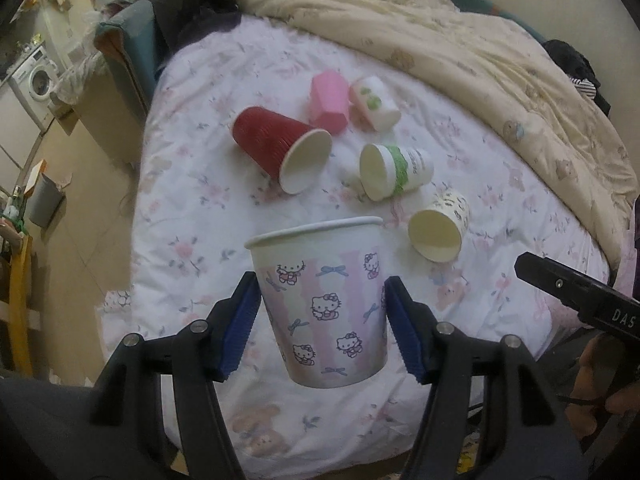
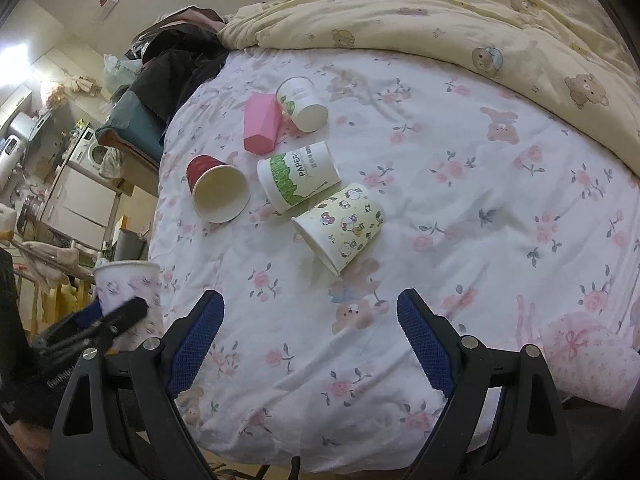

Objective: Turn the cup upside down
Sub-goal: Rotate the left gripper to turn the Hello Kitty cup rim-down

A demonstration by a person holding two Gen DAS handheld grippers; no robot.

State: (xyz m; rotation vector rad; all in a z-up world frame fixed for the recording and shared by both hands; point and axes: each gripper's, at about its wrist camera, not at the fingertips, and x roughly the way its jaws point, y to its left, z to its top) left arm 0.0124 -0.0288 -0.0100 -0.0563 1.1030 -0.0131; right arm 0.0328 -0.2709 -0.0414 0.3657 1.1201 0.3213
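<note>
My left gripper (image 1: 322,320) is shut on a Hello Kitty paper cup (image 1: 324,300) and holds it upright, mouth up, above the near part of the bed. The same cup (image 2: 128,284) shows at the left of the right wrist view, with the left gripper's fingers (image 2: 120,316) on it. My right gripper (image 2: 310,340) is open and empty above the floral sheet (image 2: 460,200), right of the held cup. Its body also shows in the left wrist view (image 1: 580,292).
Several cups lie on their sides on the sheet: a red one (image 1: 280,144), a pink one (image 1: 328,100), a white one with green leaves (image 1: 374,102), a green-banded one (image 1: 396,170) and a cartoon one (image 1: 440,224). A yellow quilt (image 1: 460,40) covers the far side. The bed edge is on the left.
</note>
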